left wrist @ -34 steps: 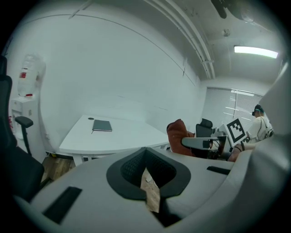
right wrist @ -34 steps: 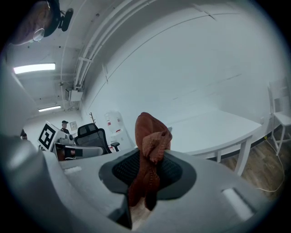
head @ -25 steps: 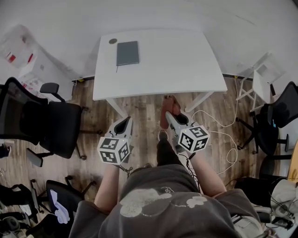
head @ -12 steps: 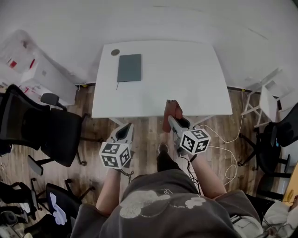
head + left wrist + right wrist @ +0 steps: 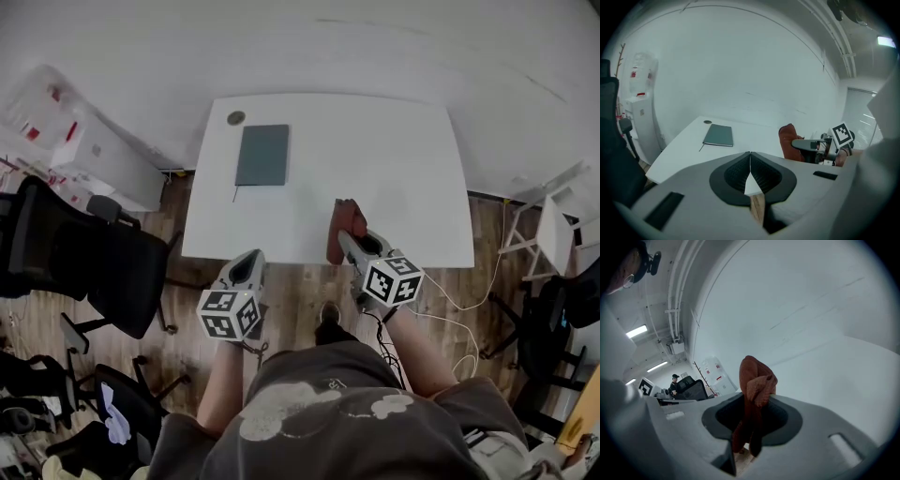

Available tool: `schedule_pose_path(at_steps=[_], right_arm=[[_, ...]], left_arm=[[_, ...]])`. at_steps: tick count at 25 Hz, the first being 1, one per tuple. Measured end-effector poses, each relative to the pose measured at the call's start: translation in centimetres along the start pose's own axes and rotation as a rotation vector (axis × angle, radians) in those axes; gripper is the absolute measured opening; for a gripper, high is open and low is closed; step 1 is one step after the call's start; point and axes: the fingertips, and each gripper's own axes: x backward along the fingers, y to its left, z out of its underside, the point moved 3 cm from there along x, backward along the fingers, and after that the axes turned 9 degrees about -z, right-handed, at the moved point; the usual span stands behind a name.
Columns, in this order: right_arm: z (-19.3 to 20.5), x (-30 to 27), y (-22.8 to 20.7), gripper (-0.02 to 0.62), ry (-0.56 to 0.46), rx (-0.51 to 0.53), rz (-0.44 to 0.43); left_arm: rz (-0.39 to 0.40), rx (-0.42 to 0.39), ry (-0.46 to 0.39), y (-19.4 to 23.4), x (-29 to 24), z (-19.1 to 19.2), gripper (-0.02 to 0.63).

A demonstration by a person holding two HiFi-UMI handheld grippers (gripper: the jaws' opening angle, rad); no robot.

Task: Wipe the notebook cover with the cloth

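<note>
A dark grey-green notebook (image 5: 262, 155) lies closed on the far left part of the white table (image 5: 375, 159); it also shows in the left gripper view as the notebook (image 5: 718, 135). My right gripper (image 5: 349, 236) is shut on a rust-brown cloth (image 5: 343, 225), which hangs bunched over the table's near edge. The cloth (image 5: 753, 399) stands up between the jaws in the right gripper view. My left gripper (image 5: 247, 266) is shut with nothing in it, held off the table's front edge above the wooden floor, well short of the notebook.
A small round dark disc (image 5: 235, 118) sits at the table's far left corner beside the notebook. A black office chair (image 5: 94, 262) stands left of the table, a white cabinet (image 5: 80, 150) farther back. Cables (image 5: 469, 300) trail on the floor at right.
The table has come nearer in the head view. Both grippers have advanced toward it, and the cloth now reaches over the table's near edge.
</note>
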Motion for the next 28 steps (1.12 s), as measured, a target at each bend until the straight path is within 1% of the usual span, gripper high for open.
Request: schedule_pose_path(at_steps=[2, 7, 11, 15, 18, 21, 28], right_arm=[[-0.5, -0.4, -1.4, 0.103, 0.004, -0.015, -0.012], [-1.2, -1.2, -3.9, 0.103, 0.027, -0.024, -0.028], [-1.3, -2.0, -4.1, 0.103, 0.037, -0.037, -0.047], [-0.6, -3.4, -3.7, 0.103, 0.069, -0.039, -0.065], [-0.4, -4.2, -2.9, 0.103, 0.084, -0.028, -0.069], [-0.4, -5.0, -2.4, 0.103, 0.078, -0.023, -0.061], [-1.4, -7.1, -2.4, 0.103, 0.054, -0.036, -0.007]], left_arm=[[-0.023, 0.019, -0.009, -0.1, -0.9, -0.6, 0.0], [-0.067, 0.022, -0.008, -0.4, -2.4, -1.2, 0.0], [-0.091, 0.031, -0.009, -0.1, -2.4, -1.4, 0.0], [-0.109, 0.031, -0.009, 0.8, -2.3, -1.5, 0.0], [-0.11, 0.029, -0.005, 1.8, -2.4, -1.6, 0.0], [-0.101, 0.031, -0.001, 3.3, -3.0, -1.6, 0.0], [-0.042, 0.026, 0.003, 5.8, -5.9, -3.4, 0.0]])
